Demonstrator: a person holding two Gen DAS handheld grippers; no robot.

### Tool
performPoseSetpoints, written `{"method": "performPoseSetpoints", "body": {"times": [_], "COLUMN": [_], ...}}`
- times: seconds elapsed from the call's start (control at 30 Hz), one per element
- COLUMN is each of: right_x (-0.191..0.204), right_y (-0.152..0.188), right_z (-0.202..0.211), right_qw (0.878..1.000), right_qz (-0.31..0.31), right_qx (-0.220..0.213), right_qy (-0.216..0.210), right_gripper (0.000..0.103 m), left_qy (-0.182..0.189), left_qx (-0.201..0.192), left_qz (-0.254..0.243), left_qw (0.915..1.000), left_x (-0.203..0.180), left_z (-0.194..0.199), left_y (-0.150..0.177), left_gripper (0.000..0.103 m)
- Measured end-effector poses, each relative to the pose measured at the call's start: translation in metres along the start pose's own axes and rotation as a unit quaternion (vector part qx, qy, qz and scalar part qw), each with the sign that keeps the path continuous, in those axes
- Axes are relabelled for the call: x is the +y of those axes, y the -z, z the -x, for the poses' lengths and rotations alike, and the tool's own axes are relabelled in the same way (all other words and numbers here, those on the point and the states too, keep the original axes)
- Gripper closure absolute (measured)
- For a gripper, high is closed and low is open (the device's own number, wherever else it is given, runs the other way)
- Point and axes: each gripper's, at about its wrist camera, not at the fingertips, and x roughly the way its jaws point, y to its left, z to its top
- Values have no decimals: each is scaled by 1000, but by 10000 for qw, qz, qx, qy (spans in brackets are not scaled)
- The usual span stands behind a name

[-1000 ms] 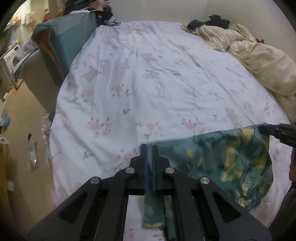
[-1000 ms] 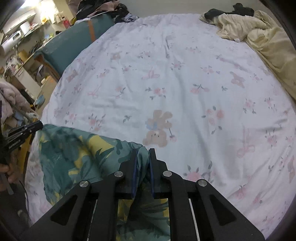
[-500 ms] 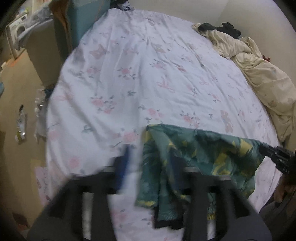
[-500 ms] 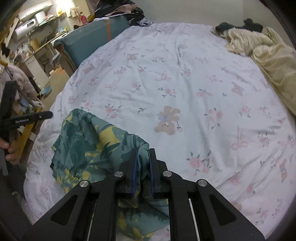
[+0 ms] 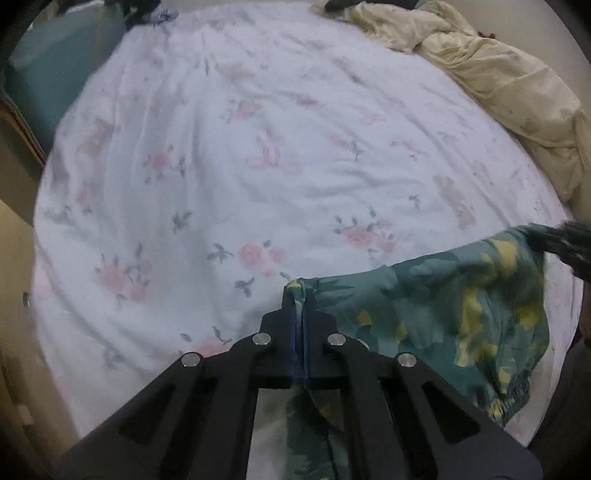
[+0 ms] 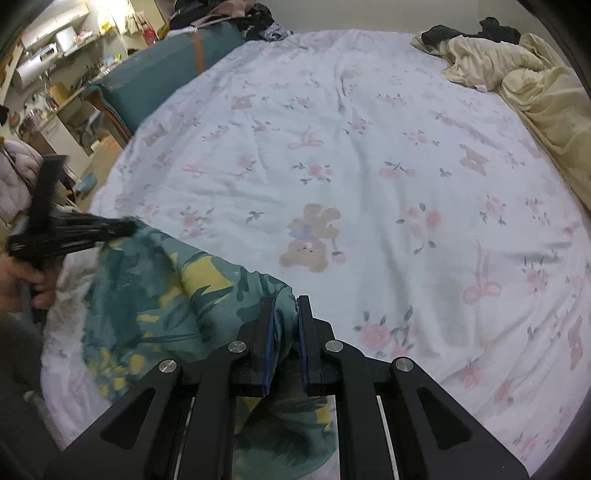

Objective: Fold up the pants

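1. Bedsheet (image 6: 369,155), white with pink roses, bows and little bears, is covering the whole mattress and taking up most of both views.
2. A crumpled cream blanket (image 6: 535,88) is lying heaped along the far right edge of the bed, with a dark garment (image 6: 465,31) bunched at its far end.
3. A teal headboard-like panel (image 6: 166,70) is standing against the bed's left side, with cluttered shelves behind it.
4. The teal pants (image 5: 443,306), printed with yellow and dark leaves, are hanging stretched between the two grippers over the near edge of the bed, the lower part drooping toward the sheet.
5. The left gripper (image 5: 298,295) is pinching one upper corner of the pants, its jaws pressed nearly together with a thin fold of cloth between them; more fabric is trailing down under its frame.
6. The right gripper (image 6: 284,306) is clamping the opposite corner, its jaws a little apart around a thicker bunch of cloth.
7. In the right wrist view the left gripper is showing blurred at the far left, gripped by a bare hand (image 6: 22,280); in the left wrist view the right gripper is appearing blurred at the right edge, touching the fabric's corner.
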Motion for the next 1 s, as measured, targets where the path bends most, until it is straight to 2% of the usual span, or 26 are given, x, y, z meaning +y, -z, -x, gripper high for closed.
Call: {"method": "performPoseSetpoints", "body": {"times": [0.07, 0.13, 0.2, 0.27, 0.37, 0.47, 0.63, 0.7, 0.73, 0.83, 1.0], "right_x": [-6, -6, 3, 11, 20, 32, 58, 67, 69, 73, 87], "right_y": [-5, -10, -12, -10, 0, 19, 61, 76, 83, 100, 124], "right_z": [-3, 2, 10, 12, 26, 43, 53, 55, 55, 44, 17], "right_qw": [9999, 9992, 9981, 9981, 9969, 9953, 9893, 9850, 9832, 9779, 9618], "right_qz": [-119, -173, 35, 247, 554, 856, 1437, 1654, 1713, 1822, 2176], "right_qx": [-77, -363, -601, -542, -529, -416, 130, 350, 479, 917, 1548], "right_qy": [44, 41, 122, 169, 193, 158, 213, 342, 403, 465, 606], "right_gripper": [93, 93, 93, 93, 93, 93, 94, 94, 94, 94, 94], "left_qy": [55, -128, -238, -339, -457, -571, -680, -535, -452, -644, -788], "left_qx": [-337, -718, -774, -695, -475, -245, 18, 153, 383, 839, 1437], "left_qz": [113, 45, 11, -104, -307, -724, -1147, -1105, -1116, -1428, -1337], "left_qw": [9994, 9973, 9967, 9970, 9974, 9954, 9911, 9923, 9920, 9841, 9774], "left_x": [4, 1, -5, -10, -17, -31, -50, -54, -57, -71, -67], "left_z": [23, 46, 57, 60, 66, 73, 85, 91, 89, 75, 48], "left_y": [-1, 1, 8, 15, 29, 53, 82, 92, 98, 120, 135], "left_gripper": [102, 102, 102, 102, 102, 102, 102, 102, 102, 102, 98]}}
